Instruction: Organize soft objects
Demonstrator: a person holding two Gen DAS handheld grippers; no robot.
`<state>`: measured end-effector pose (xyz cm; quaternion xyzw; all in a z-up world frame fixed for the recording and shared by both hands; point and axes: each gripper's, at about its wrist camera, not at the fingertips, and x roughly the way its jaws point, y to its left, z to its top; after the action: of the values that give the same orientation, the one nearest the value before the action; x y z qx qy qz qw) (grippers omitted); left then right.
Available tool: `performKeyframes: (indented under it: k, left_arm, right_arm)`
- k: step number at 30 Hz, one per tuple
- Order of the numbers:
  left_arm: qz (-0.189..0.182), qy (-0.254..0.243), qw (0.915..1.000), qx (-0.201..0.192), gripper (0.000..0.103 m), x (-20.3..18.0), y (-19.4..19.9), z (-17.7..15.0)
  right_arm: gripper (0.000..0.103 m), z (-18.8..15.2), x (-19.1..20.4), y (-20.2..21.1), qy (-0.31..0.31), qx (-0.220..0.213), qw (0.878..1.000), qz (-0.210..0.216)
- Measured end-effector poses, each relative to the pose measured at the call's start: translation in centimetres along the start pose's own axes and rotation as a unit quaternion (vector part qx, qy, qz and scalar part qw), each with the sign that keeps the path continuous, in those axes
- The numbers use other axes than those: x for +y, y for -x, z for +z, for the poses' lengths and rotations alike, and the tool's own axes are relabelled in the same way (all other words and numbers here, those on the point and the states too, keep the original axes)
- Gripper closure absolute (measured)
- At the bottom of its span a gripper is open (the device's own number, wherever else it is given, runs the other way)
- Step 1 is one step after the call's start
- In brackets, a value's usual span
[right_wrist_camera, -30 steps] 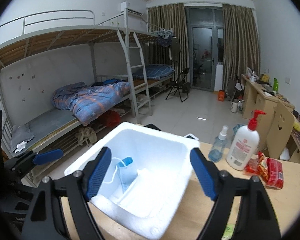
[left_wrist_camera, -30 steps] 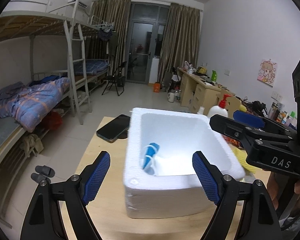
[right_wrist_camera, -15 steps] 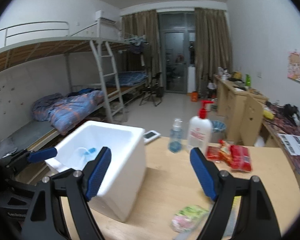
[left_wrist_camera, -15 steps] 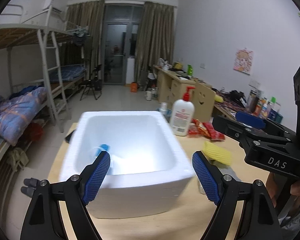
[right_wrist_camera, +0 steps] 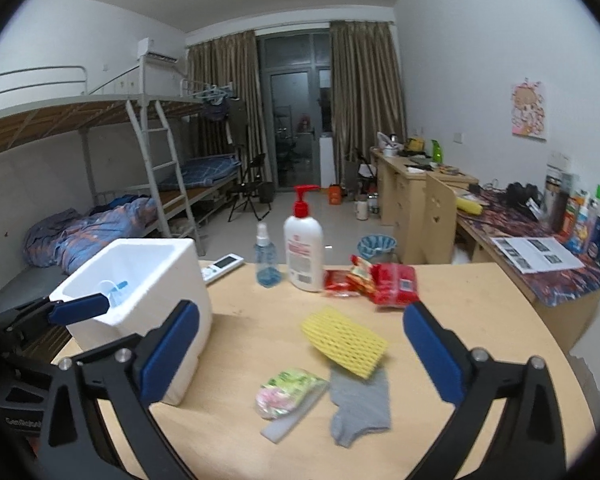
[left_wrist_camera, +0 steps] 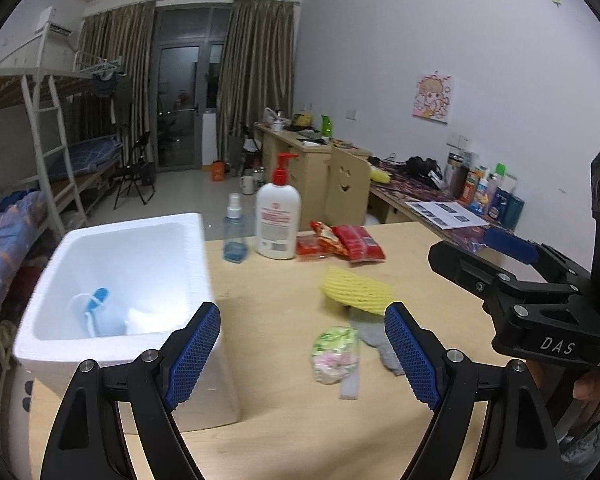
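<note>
Right wrist view: box (right_wrist_camera: 140,276) holds a mask (right_wrist_camera: 114,290); net (right_wrist_camera: 344,342), sock (right_wrist_camera: 360,404), pouch (right_wrist_camera: 288,392) wait at five o'clock; left tongs (left_wrist_camera: 300,356) wide and empty, right tongs (right_wrist_camera: 300,356) opening, empty.

Lotion bottle (right_wrist_camera: 303,254): white, red pump, upright on the surface (right_wrist_camera: 480,308)
Spray bottle (right_wrist_camera: 267,260): clear blue, just beside it
Remote (right_wrist_camera: 221,265): behind
Bunk bed (right_wrist_camera: 100,152): left wall

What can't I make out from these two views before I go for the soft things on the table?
- Grey sock: its top end is hidden under the yellow foam net, both views.
- Foam box: its near inner corner is blocked by the left gripper in the left view; contents are blurred.
- Green and pink packet: print blurred, both views.
- Right gripper: jaws opening, nothing between them.
</note>
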<state>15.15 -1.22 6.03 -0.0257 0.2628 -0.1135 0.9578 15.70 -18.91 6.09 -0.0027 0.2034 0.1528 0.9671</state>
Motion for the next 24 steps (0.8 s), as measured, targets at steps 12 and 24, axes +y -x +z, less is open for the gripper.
performKeyframes:
  k: [12,24]
  left_arm:
    - [-0.014,-0.008,0.9999,0.004,0.018,-3.9,-1.6,-0.1]
    - [0.000,-0.008,0.9992,-0.039,0.018,-5.1,1.6,-1.5]
  right_arm:
    - [0.000,-1.4,-3.0,1.9,-0.017,-0.002,1.000,-0.015]
    - [0.000,-2.9,-2.7,5.3,-0.007,-0.035,0.999,-0.003]
